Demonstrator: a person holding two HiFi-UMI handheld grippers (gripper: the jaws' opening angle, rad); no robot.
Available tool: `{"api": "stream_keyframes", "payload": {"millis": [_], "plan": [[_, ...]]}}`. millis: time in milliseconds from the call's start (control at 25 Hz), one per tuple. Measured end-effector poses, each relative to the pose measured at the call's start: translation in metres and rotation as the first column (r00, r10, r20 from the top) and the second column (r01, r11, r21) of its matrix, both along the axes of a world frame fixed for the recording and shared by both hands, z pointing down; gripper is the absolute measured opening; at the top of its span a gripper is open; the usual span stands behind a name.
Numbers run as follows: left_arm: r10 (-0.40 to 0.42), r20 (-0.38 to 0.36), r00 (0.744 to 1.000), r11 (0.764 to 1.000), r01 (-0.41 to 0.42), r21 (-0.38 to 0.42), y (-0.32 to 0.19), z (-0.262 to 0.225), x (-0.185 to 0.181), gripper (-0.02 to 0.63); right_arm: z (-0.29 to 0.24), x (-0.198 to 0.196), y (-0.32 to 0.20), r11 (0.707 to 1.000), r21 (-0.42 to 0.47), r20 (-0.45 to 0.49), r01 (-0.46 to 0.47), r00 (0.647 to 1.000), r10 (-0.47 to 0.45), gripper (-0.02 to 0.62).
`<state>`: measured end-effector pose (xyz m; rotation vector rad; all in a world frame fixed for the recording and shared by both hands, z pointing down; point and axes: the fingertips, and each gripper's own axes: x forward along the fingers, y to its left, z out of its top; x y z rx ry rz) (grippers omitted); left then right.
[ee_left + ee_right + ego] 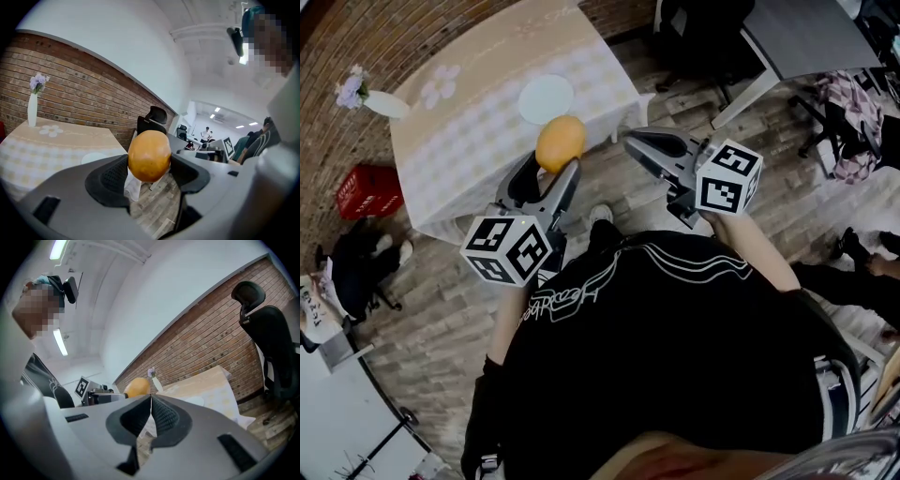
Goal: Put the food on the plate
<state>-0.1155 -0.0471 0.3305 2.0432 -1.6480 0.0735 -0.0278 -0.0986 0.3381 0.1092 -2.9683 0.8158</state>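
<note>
An orange-yellow round food (560,142) sits between the jaws of my left gripper (551,169), which is shut on it and holds it in the air near the table's front edge. In the left gripper view the food (149,155) fills the gap between the black pads. A pale round plate (546,98) lies on the checked tablecloth (469,122) just beyond the food; the plate (95,158) shows low behind the left jaw. My right gripper (639,148) hangs to the right of the table, shut with nothing in it, its pads (161,416) touching.
A white vase with purple flowers (366,97) stands at the table's far left corner. A red crate (367,190) sits on the wood floor left of the table. Black office chairs (694,37) and a grey desk (811,37) stand to the right.
</note>
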Motion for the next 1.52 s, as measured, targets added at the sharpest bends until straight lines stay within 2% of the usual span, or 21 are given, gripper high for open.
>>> {"api": "stream_keyframes", "payload": {"millis": [720,1200,1520], "plan": [[0.084,-0.008,0.996,0.994,-0.085,-0.065,-0.094,0.037,-0.098,0.281,0.017,-0.081,-0.073,0.993,-0.039,-0.058,-0.116,0.992,0.113,-0.003],[0.136,0.047,0.990,0.980,-0.128,-0.149,-0.145,0.089,-0.127,0.281,0.047,-0.092,-0.105,0.979,-0.076,-0.092,-0.189,0.979,0.182,-0.003],[0.152,0.056,0.987,0.966,-0.136,-0.220,-0.164,0.128,-0.143,0.281,0.071,-0.088,-0.122,0.963,-0.113,-0.126,-0.243,0.965,0.229,-0.003]]}}
